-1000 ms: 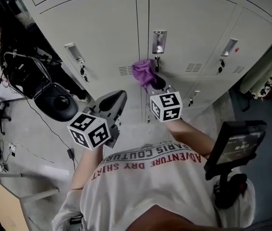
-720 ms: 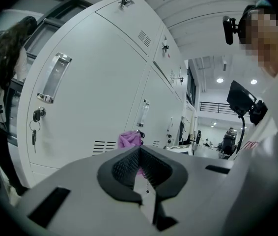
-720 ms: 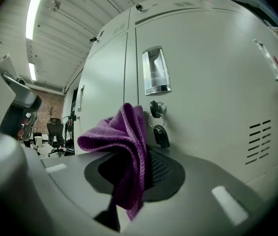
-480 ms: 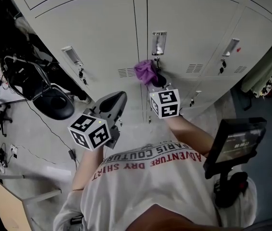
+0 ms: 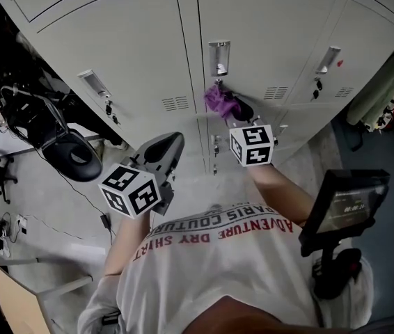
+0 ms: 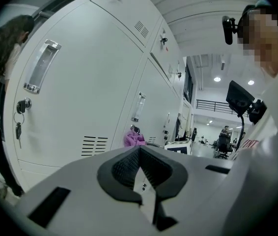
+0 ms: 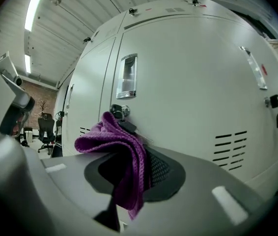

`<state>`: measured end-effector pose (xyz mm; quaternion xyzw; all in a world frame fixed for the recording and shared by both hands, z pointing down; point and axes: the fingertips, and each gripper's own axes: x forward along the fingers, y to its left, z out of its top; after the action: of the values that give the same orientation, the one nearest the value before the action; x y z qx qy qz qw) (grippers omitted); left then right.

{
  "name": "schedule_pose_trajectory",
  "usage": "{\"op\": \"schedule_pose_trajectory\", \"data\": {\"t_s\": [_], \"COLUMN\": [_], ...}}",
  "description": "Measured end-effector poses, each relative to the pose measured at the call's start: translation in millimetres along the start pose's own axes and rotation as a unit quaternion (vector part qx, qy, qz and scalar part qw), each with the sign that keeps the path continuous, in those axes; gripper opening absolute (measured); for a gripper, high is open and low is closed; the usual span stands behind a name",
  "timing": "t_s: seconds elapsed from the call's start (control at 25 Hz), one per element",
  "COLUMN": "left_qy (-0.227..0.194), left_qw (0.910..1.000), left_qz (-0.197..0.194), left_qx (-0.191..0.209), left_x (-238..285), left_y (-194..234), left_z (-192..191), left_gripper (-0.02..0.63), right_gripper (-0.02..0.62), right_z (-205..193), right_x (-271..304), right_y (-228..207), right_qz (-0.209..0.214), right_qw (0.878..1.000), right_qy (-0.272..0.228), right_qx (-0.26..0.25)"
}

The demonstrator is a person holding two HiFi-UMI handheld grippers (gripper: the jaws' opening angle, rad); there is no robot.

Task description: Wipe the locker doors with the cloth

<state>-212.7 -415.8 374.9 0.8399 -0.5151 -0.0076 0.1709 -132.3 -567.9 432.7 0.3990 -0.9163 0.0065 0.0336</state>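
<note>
A purple cloth (image 5: 218, 101) (image 7: 124, 151) is bunched between the jaws of my right gripper (image 5: 233, 111) (image 7: 134, 173), which is shut on it. The cloth presses against the grey middle locker door (image 5: 266, 40) (image 7: 193, 82), just under its metal handle (image 5: 218, 58) (image 7: 127, 75) and beside the key lock (image 7: 118, 112). My left gripper (image 5: 162, 150) (image 6: 141, 168) hangs lower and to the left, away from the doors, jaws shut and holding nothing. From the left gripper view the cloth (image 6: 134, 138) shows small against the lockers.
The left locker door (image 5: 120, 47) has its own handle (image 5: 92, 83) and keys. A black office chair (image 5: 72, 155) and cables stand at the left. A screen on a stand (image 5: 343, 207) is at my right, and hanging clothes (image 5: 392, 89) at the far right.
My right gripper has slid the cloth rightwards along the door, from left of the handle to directly beneath it. The left gripper has stayed where it was.
</note>
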Motion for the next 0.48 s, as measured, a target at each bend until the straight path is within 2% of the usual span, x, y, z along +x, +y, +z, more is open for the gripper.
{"op": "schedule_pose_trajectory", "data": {"t_s": [0.28, 0.48], "left_qy": [0.008, 0.015], "left_qw": [0.9998, 0.9997], "left_qz": [-0.016, -0.02], "left_qx": [-0.002, -0.005], "left_x": [9, 11], "left_y": [-4, -5], "left_z": [-5, -11], "left_gripper": [0.002, 0.002], "right_gripper": [0.074, 0.074], "right_z": [-5, -6], "right_x": [-26, -52], "right_y": [-59, -118], "right_qz": [-0.057, -0.124], "right_qw": [0.998, 0.992], "right_qy": [-0.006, -0.013], "right_qx": [0.012, 0.019]}}
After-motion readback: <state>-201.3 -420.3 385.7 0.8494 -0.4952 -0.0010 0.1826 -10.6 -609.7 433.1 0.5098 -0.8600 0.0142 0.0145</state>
